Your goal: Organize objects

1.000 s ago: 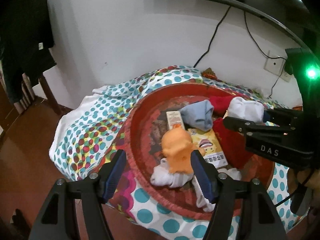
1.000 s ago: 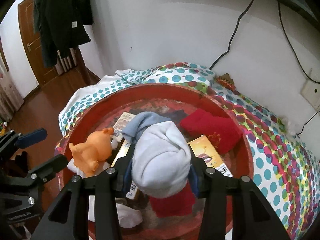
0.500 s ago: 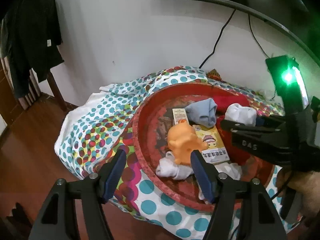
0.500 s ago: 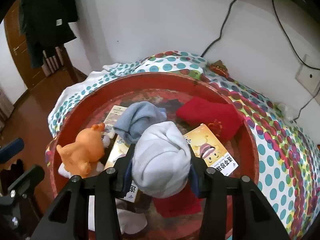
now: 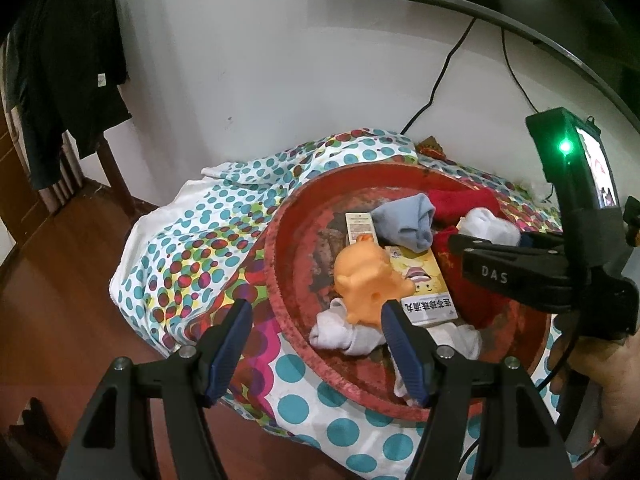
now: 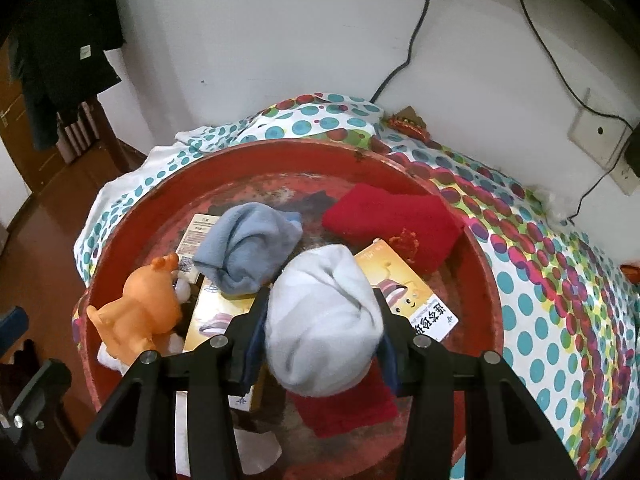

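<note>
Still, tray rim [image 5: 280, 312] beneath left claw [image 5: 316, 344]

Tray [image 6: 490, 280] crowded: blue sock [image 6: 246, 250], red cloth [image 6: 394, 222], toy [image 6: 138, 312], boxes [image 6: 404, 292] fill centre. Bare strip along far inner wall (narrow). Dotted cloth [image 6: 560, 320] right of tray clear. Wall [image 6: 280, 40] close behind, cables [image 6: 420, 28] hanging.

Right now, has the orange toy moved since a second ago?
No. The orange toy still lies against the yellow box, near the red tray's left rim.
</note>
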A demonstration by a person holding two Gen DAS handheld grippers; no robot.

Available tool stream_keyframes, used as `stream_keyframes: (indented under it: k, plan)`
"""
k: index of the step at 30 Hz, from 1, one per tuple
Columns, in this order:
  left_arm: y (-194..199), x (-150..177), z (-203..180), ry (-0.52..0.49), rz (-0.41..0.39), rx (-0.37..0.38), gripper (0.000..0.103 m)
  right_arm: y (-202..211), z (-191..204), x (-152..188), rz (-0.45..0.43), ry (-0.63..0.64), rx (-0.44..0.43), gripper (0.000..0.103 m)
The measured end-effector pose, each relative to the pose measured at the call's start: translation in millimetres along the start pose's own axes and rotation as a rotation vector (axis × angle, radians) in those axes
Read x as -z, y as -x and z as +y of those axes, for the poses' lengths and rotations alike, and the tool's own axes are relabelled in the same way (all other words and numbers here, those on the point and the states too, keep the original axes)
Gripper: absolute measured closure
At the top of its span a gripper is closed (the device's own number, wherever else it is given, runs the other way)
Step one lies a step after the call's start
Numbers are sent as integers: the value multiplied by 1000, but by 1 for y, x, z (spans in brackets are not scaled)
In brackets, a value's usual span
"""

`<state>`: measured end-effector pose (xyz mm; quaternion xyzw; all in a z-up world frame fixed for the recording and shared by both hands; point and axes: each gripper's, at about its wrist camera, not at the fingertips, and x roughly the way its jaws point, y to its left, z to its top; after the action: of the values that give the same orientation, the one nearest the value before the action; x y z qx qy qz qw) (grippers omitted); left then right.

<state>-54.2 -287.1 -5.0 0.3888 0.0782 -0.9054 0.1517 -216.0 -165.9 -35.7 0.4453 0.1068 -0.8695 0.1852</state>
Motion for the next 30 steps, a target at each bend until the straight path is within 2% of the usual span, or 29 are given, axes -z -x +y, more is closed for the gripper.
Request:
stream_keyframes:
  k: [1, 3, 5, 13, 17, 24, 30]
  plan:
    - [-1, 0, 0, 0, 1, -5, 34, 1, -1, 0, -1, -5, 3, 50]
    - [-2, 0, 0, -2, 7, -4, 34, 3, -3, -1, -12, -5, 26, 36]
    - [-2, 1, -1, 2, 7, -11, 34, 4, -4, -2, -21, -7, 34, 27]
    - [-3, -1, -3, -1, 14, -14, 34, 12, -3, -3, -14, 1, 33, 18]
    - [-5, -4, -2, 8, 13, -26, 34, 28, -6, 3, -21, 9, 65, 1]
    - [-5, -14, -13, 22, 12, -4, 34, 58, -25, 27, 21, -12, 134, 1]
    - [-8, -16, -39, -20, 28, -3, 34, 77, -32, 50, 51, -16, 126, 1]
